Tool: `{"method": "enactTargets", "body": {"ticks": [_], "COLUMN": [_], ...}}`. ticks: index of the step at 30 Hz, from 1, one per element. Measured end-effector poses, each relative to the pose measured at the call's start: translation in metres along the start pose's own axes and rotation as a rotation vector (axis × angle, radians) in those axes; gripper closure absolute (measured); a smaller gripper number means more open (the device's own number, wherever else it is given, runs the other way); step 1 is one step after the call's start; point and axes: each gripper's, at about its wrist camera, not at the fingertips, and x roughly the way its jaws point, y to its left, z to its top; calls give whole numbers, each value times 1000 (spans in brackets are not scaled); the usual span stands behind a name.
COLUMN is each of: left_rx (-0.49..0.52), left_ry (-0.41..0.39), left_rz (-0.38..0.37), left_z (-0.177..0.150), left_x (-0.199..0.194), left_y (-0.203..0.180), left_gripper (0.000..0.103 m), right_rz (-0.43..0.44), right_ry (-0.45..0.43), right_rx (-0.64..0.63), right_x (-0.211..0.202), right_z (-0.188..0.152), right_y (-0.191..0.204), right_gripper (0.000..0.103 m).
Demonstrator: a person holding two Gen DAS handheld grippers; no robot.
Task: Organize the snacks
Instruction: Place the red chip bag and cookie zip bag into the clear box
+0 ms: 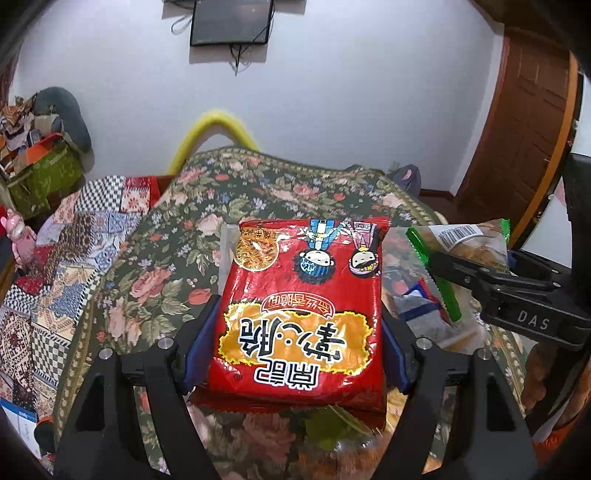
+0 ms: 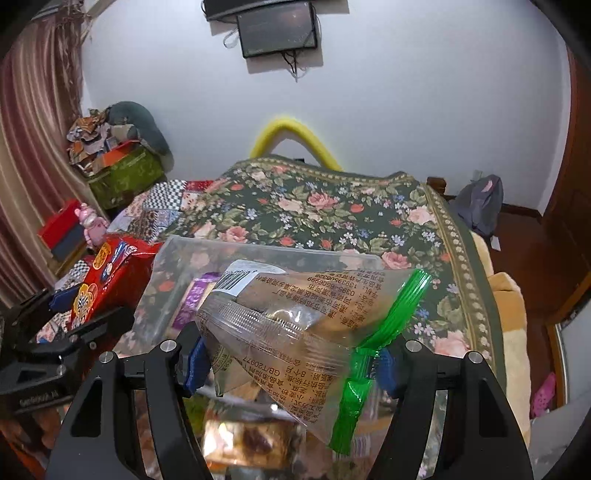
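Red foil fills the left wrist view: a noodle packet (image 1: 299, 314) printed with cartoon figures sits clamped between the blue pads (image 1: 201, 343) of the left tool (image 1: 297, 347), held flat and raised above the floral cloth (image 1: 155, 266) covering the table. In the right wrist view the same packet (image 2: 107, 280) shows at the left edge, with the left tool's black frame below it.

The right tool (image 2: 291, 363) is clamped on a clear snack bag (image 2: 295, 317) with a green sealed edge (image 2: 373, 343) and a barcode label near its far end. The bag lies tilted across the tool's blue pads, and its printed back faces the camera. From the left wrist view this bag (image 1: 465, 243) hangs well to the right of the red packet, pinched in the right tool (image 1: 439, 266), which is marked with white letters.

Under both packets stands a clear plastic container (image 2: 258, 251) on the cloth, holding a purple wrapper (image 2: 194, 295) and other blurred snacks. A yellow curved bar (image 2: 295, 136) rises behind the table, and a dark screen (image 2: 277, 31) hangs on the white wall.
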Motion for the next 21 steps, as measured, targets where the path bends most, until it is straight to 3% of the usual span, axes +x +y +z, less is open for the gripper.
{"method": "enactTargets", "body": {"ticks": [9, 13, 21], "left_rx": [-41, -33, 12], "left_ry": [61, 38, 3], "left_rz": [-7, -10, -5], "left_z": [1, 1, -11], "left_x": [33, 21, -26], "left_y": [7, 5, -4], "left_gripper": [26, 22, 20], "right_rz": [-34, -31, 9], "right_ry": [69, 45, -12], "right_rx": [-39, -32, -59], "right_x": [25, 12, -38], "right_z": [-3, -6, -16], "right_y": [1, -2, 5], "right_gripper": [29, 21, 19]}}
